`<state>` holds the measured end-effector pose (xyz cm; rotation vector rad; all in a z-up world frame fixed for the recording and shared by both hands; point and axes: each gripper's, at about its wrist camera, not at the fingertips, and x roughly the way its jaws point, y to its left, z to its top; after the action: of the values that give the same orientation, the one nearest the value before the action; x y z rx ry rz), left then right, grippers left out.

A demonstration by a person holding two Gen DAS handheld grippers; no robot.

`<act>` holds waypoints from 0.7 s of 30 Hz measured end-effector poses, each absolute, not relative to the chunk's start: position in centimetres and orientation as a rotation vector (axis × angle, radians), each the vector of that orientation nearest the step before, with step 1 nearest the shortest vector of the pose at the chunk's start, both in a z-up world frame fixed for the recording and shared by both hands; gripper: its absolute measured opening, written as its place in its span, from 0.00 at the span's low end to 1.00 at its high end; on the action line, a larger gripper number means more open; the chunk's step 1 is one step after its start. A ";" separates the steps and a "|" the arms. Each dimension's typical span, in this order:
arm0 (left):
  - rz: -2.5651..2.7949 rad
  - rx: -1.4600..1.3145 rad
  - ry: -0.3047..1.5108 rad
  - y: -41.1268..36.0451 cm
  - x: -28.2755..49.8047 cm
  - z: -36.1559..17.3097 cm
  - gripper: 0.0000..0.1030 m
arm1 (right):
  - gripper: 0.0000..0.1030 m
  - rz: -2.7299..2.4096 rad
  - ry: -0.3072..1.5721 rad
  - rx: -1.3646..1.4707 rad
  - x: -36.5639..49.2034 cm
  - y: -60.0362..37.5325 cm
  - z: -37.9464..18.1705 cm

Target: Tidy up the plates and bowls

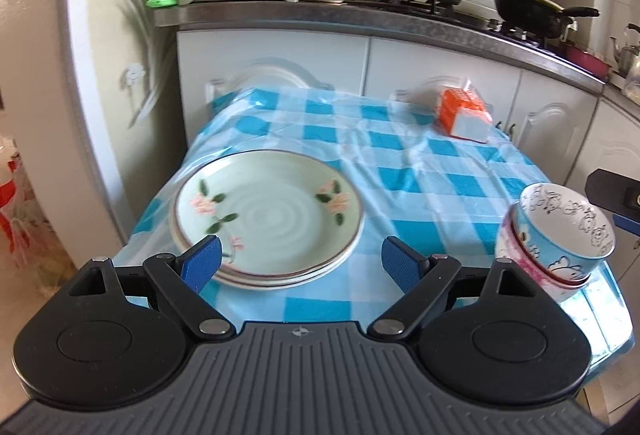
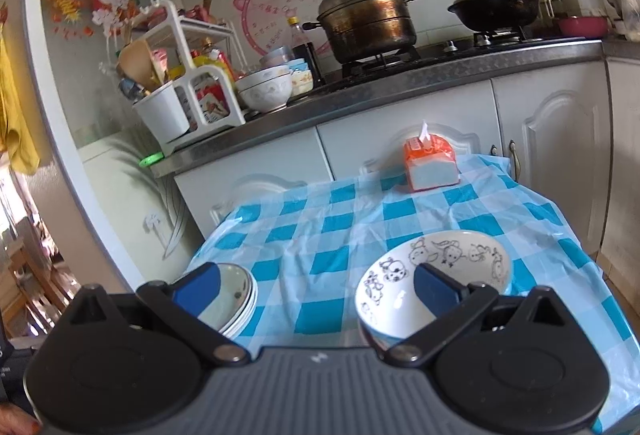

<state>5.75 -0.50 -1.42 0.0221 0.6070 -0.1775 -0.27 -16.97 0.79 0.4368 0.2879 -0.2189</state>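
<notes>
Jaws on both my grippers stood wide and held nothing. My left gripper (image 1: 301,267) hung over the near left edge of the counter (image 1: 400,163), one jaw above the near rim of the stacked plates (image 1: 268,215). The nested bowls (image 1: 560,235) sat at the near right corner, and my right gripper (image 2: 316,291) was the nearer to them, its right jaw over the top bowl's (image 2: 436,287) mouth. I judged the bowls were mine to take from the right.

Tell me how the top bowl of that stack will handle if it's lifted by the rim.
The top bowl looks glazed, so probably slick and breakable. It sits tilted in the pink bowl, near the table edge, so a nudge may tip it.
</notes>
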 end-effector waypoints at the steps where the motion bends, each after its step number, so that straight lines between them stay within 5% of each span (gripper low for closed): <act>1: -0.167 0.020 0.610 -0.3 5.6 -1.4 1.00 | 0.99 -0.220 0.292 0.430 -0.2 -16.7 0.8; 21: -0.096 -0.022 0.631 2.8 5.3 -1.7 1.00 | 0.99 -0.233 0.338 0.304 1.3 -12.6 0.3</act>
<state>5.27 2.84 -1.74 -0.0220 0.6311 -0.0961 1.31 -12.62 0.35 0.3038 0.3385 -0.2334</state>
